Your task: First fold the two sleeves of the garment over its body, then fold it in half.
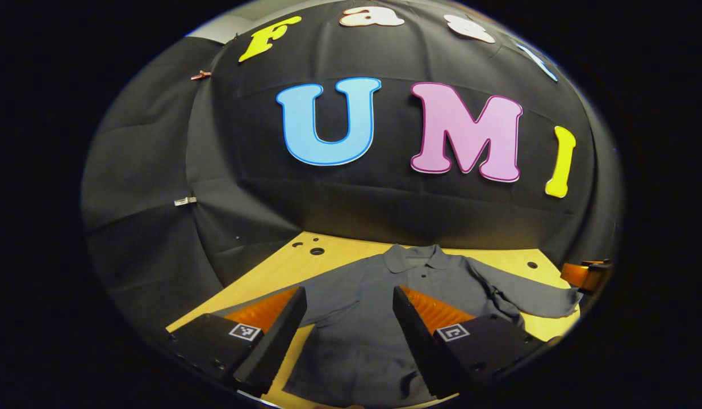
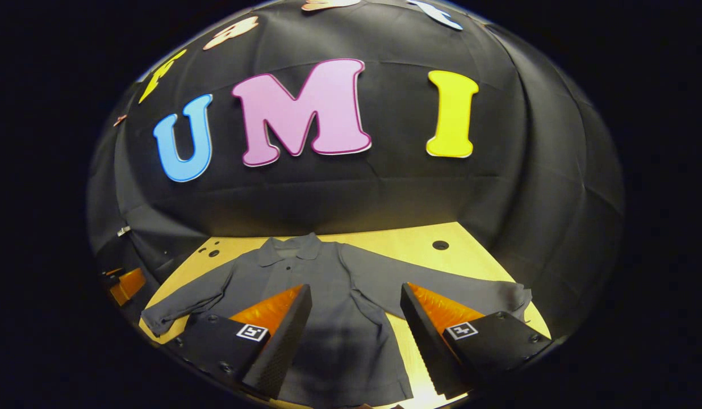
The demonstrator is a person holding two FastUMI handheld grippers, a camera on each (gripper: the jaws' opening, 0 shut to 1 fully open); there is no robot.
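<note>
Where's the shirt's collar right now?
The collar lies at the far end of the shirt, near the booth wall, on the wooden table. In the left gripper view it sits beyond the open left gripper, slightly to the right.

A pale wooden table (image 1: 351, 253) with round holes (image 2: 440, 245) — black cloth wall (image 1: 385, 210) behind it.

The left tool (image 1: 349, 318) hangs with its two fingers spread wide apart, gripping nothing. The right tool (image 2: 355, 318) hangs the same way, fingers parted wide and holding nothing.
</note>
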